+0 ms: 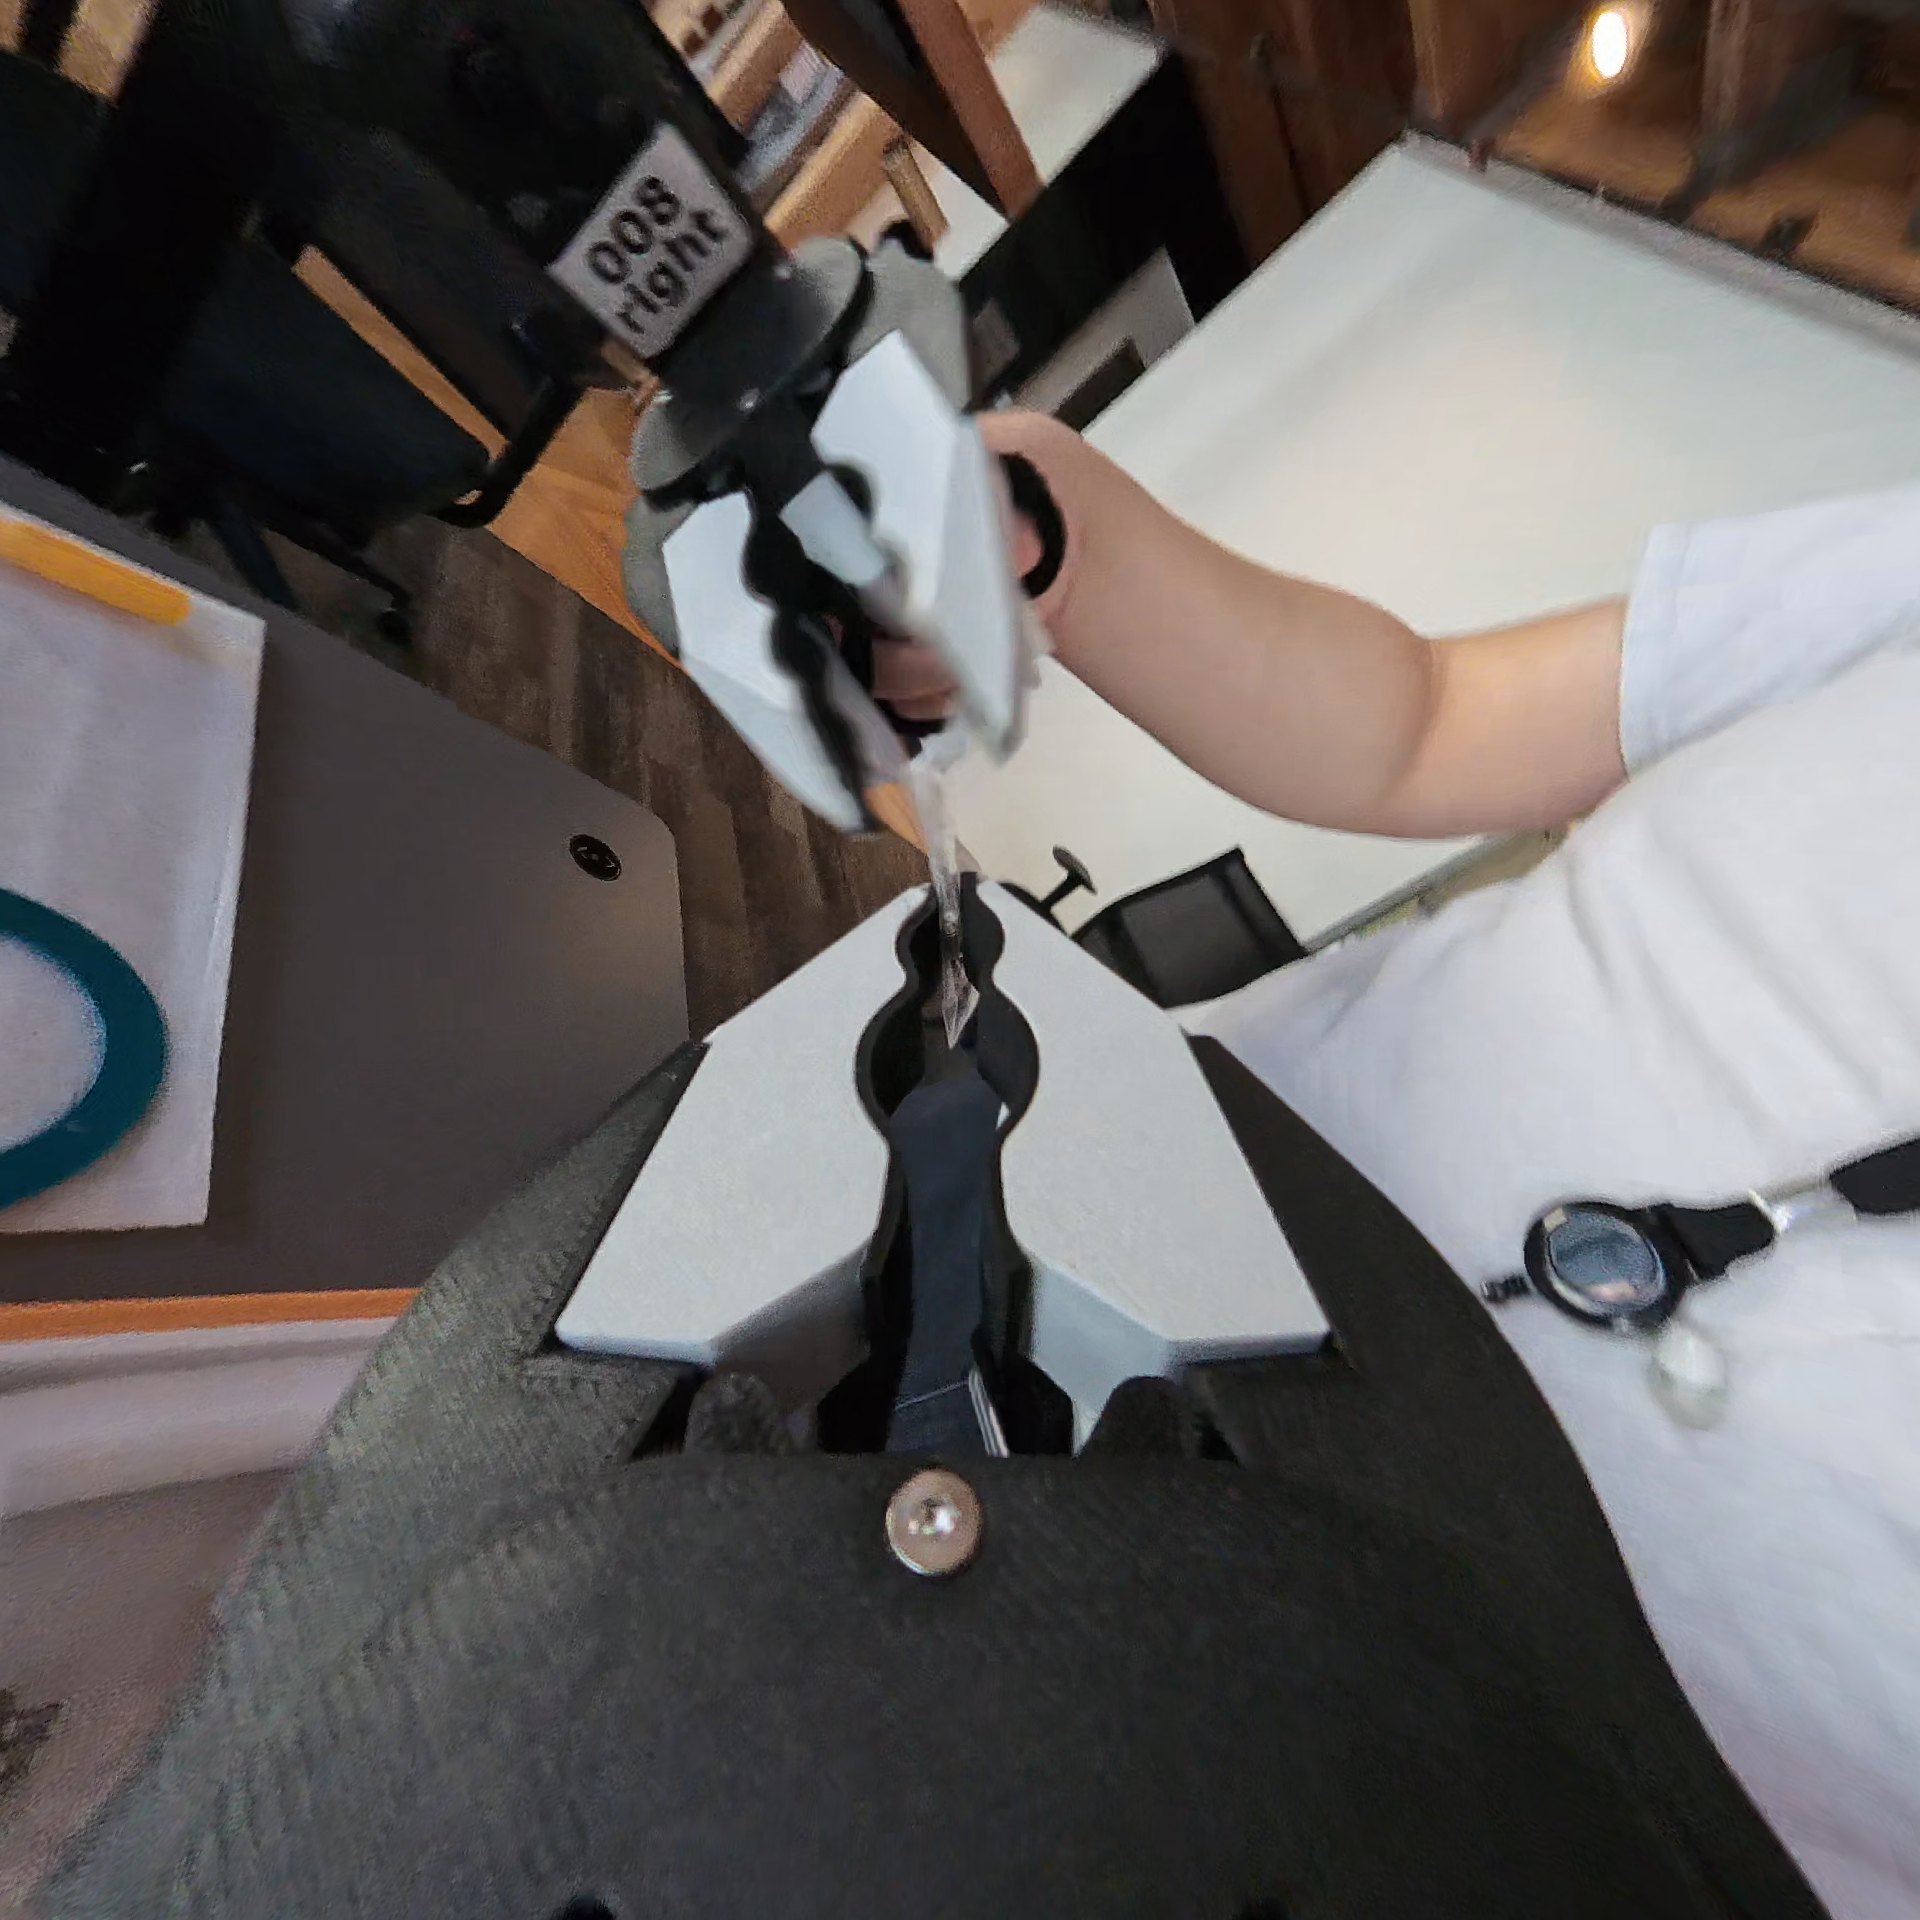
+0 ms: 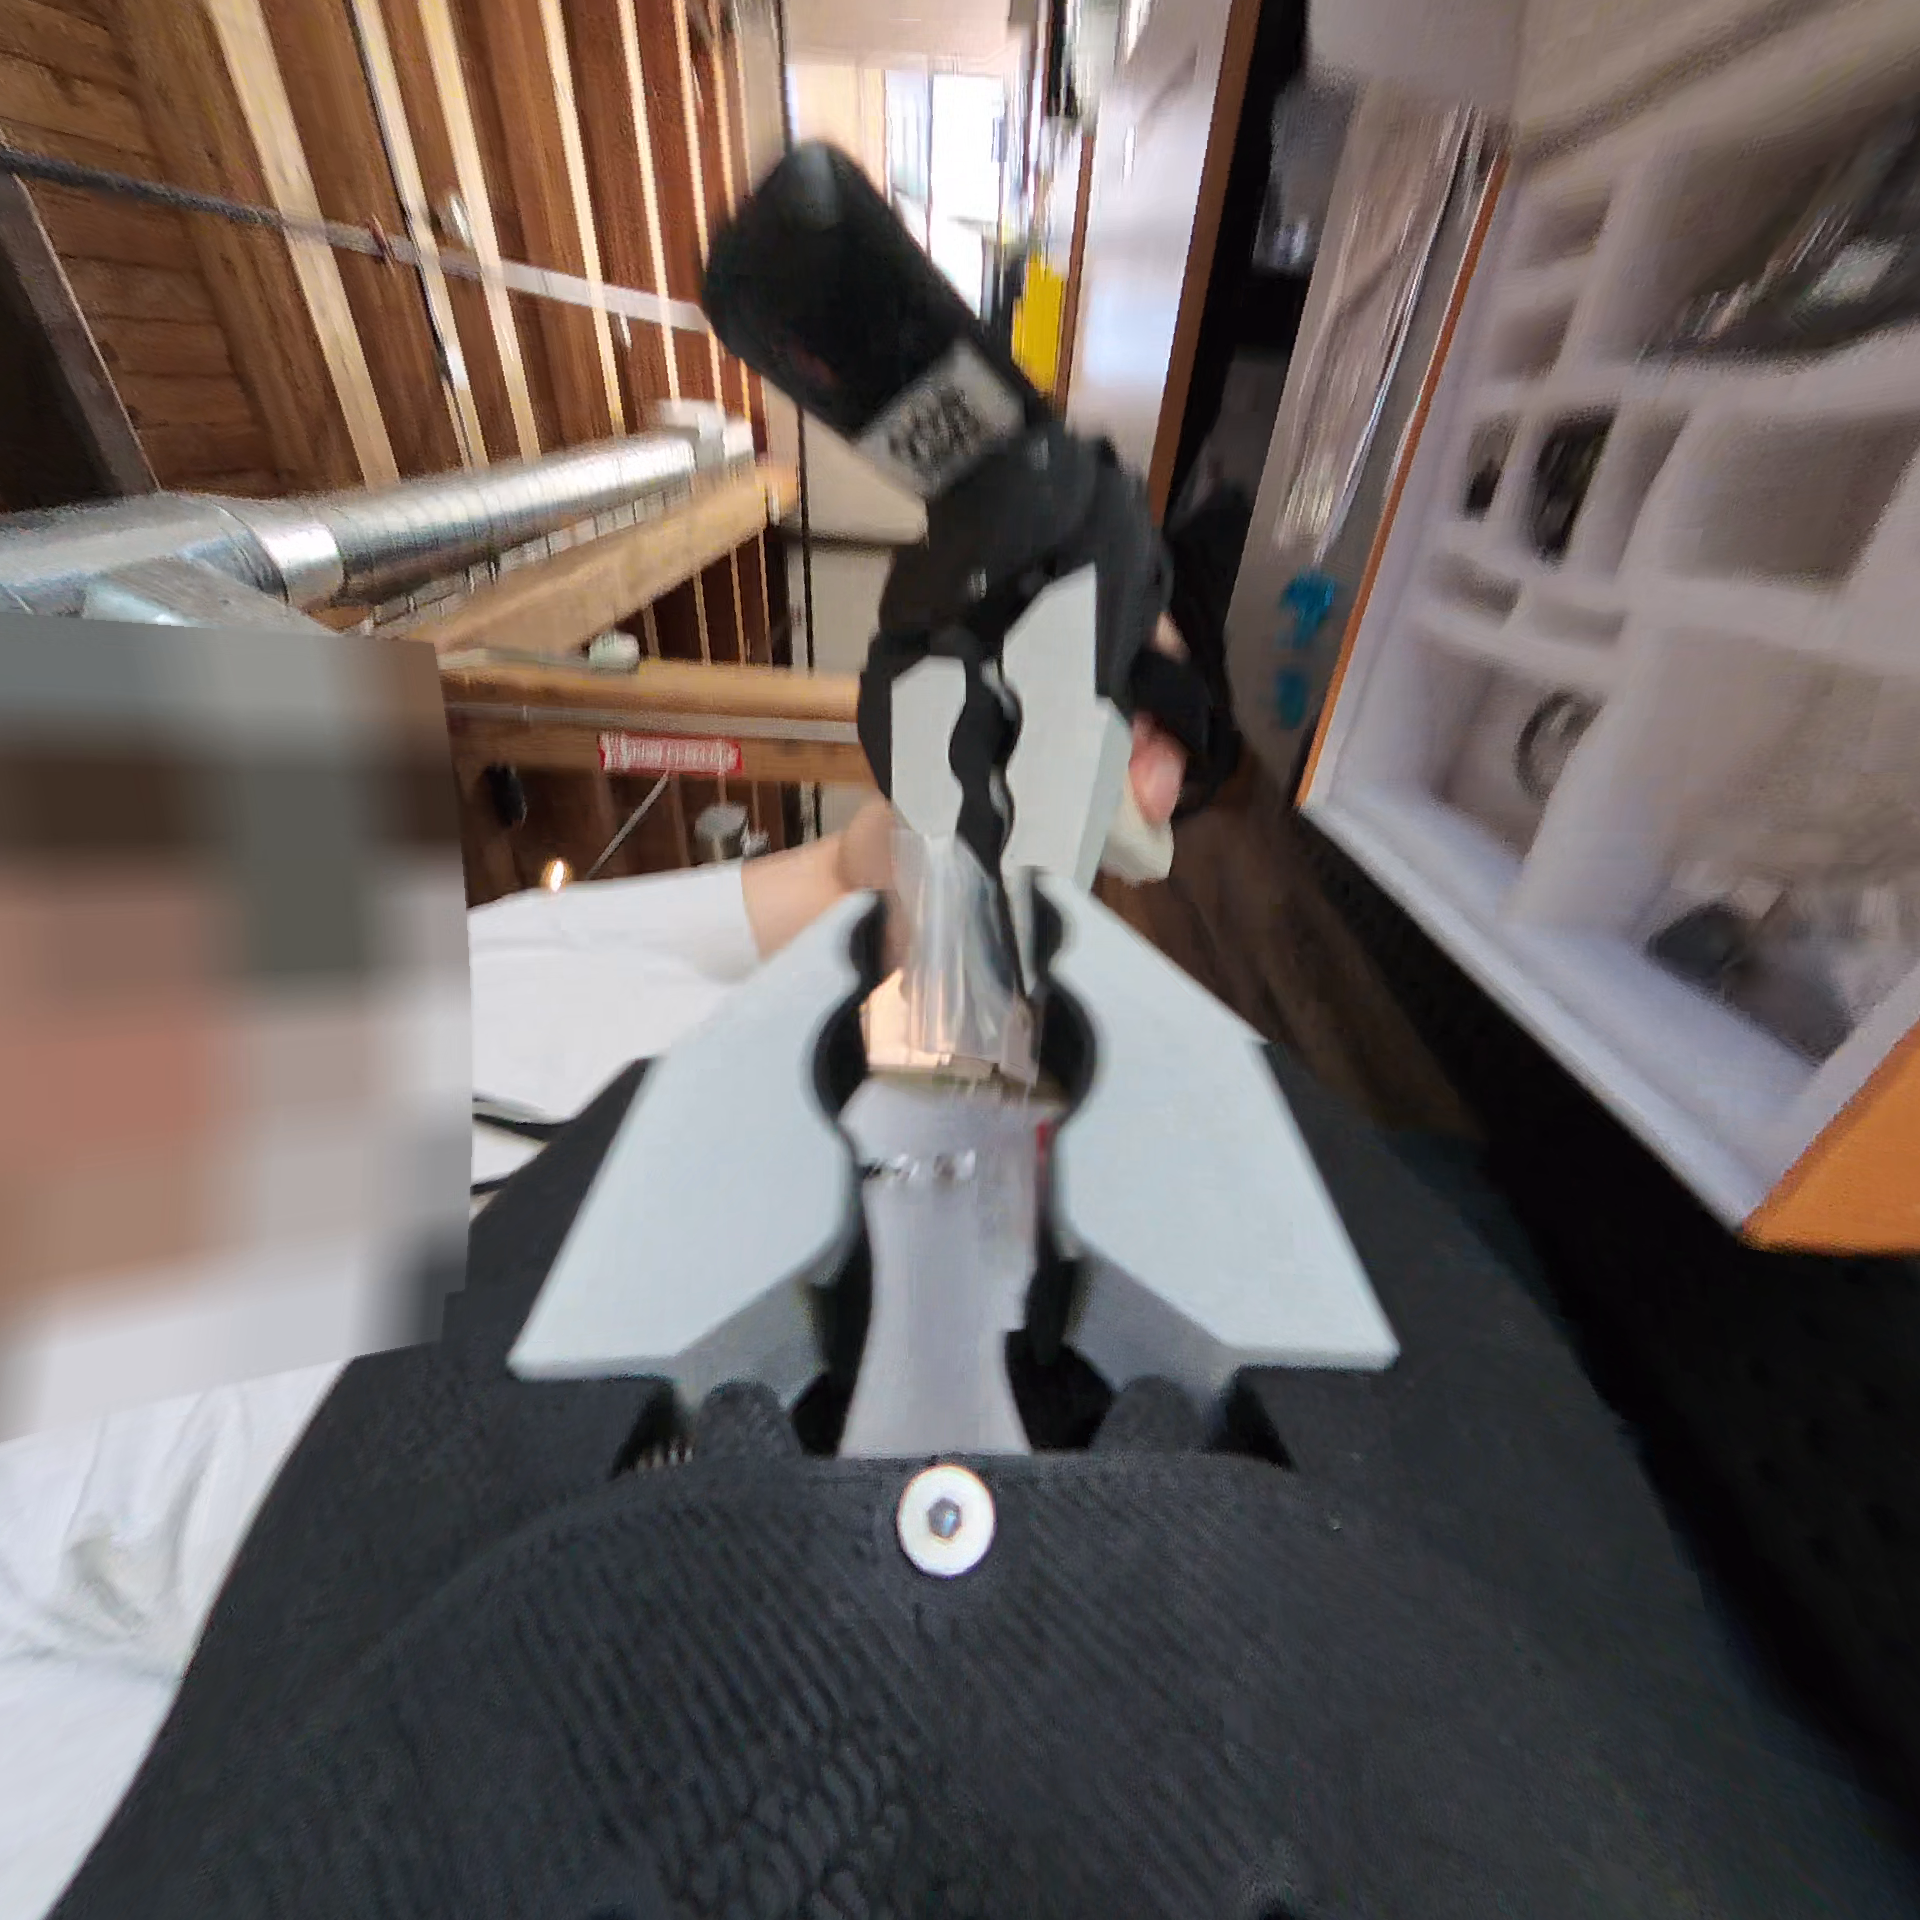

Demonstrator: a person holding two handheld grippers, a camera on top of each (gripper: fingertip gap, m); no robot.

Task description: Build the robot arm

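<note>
While both views are tilted and motion-blurred, the hold reads fine.

Left wrist view: left tongs [image 1: 958,940] pinched nearly closed on the lower end of a clear plastic wrapper [image 1: 948,914], tips almost meeting. Straight ahead and above, right tongs [image 1: 883,800] clamp the upper end of the same wrapper, together with a pale flat piece I cannot identify; tips of the two tongs sit close, wrapper stretched between. A bare hand [image 1: 1049,540] grips the right handle, white sleeve [image 1: 1766,623] off to the right. Far left of the tongs a dark desk [image 1: 436,935] with a rounded corner carries a white cloth [image 1: 114,831] and a teal ring [image 1: 114,1049]; the desk edge stands well apart from the tongs, open floor between. Both tongs held in free air.

Right wrist view: right tongs [image 2: 961,925] closed on the wrapper [image 2: 951,956], which runs back between the fingers with a pale flat strip [image 2: 951,1174] behind it, blurred. Left tongs [image 2: 987,821] just ahead, tips touching or almost touching the wrapper, closed on it. To the right, an orange-edged white tray [image 2: 1558,727] of compartments, well apart. White shirt [image 2: 582,966] to the left.
</note>
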